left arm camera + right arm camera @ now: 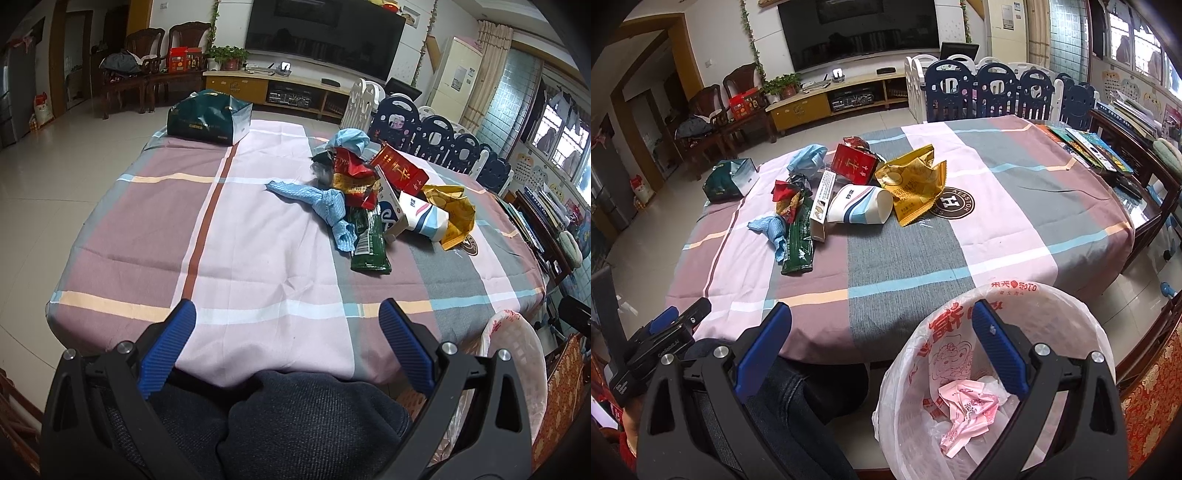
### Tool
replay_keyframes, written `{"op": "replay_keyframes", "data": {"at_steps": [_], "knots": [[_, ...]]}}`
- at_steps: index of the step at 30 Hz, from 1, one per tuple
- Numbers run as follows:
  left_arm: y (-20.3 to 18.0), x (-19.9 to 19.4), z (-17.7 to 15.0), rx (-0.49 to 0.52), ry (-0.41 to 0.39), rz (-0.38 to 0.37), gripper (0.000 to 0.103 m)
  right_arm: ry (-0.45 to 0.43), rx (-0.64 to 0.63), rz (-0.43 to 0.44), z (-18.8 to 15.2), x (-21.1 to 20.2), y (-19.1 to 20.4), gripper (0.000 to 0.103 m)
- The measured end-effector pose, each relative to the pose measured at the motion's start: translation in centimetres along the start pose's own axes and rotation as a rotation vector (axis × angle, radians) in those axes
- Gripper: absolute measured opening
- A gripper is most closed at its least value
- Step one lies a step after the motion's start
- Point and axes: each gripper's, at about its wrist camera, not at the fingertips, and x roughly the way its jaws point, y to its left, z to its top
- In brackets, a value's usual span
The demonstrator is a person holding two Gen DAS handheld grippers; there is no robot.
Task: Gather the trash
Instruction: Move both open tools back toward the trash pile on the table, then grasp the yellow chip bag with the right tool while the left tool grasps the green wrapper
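Two blue cloths (pixel 321 201), one bin (pixel 1067 306)

Tabletop (pixel 905 258) wears a plaid cloth: pink, mauve and grey blocks, crossed by white, pale blue and peach stripes, plus a dark round emblem with white lettering. In the pile, a crumpled yellow wrapper (pixel 912 181), a red box (pixel 853 164) with gold characters, a dark green packet (pixel 799 243), a light blue cloth (pixel 772 229). White bin liner (pixel 997 317), red print. Both tongs: black frames, blue ribbed pads (pixel 171 343).
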Motion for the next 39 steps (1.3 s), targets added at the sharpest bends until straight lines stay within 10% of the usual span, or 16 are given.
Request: {"op": "replay_keyframes", "data": {"at_steps": [10,21,28,39], "knots": [[1.5,-0.7,2.7,-0.095,-0.070,-0.007,0.093,-0.068,-0.036,-0.012,1.9,1.7,0.0,0.087],[-6.0,10.6,8.8,-0.053,0.180,-0.089,0.087,-0.017,0.058,0.004,1.8,4.3,-3.6,0.074],[-8.2,15.1,6.5,-0.039,0.290,-0.173,0.026,-0.055,0.101,-0.004,4.0,6.4,-6.6,0.074],[-8.7,9.3,2.5,-0.058,0.317,-0.334,0.023,-0.059,0.174,-0.003,9.9,15.7,-7.5,0.074]]}}
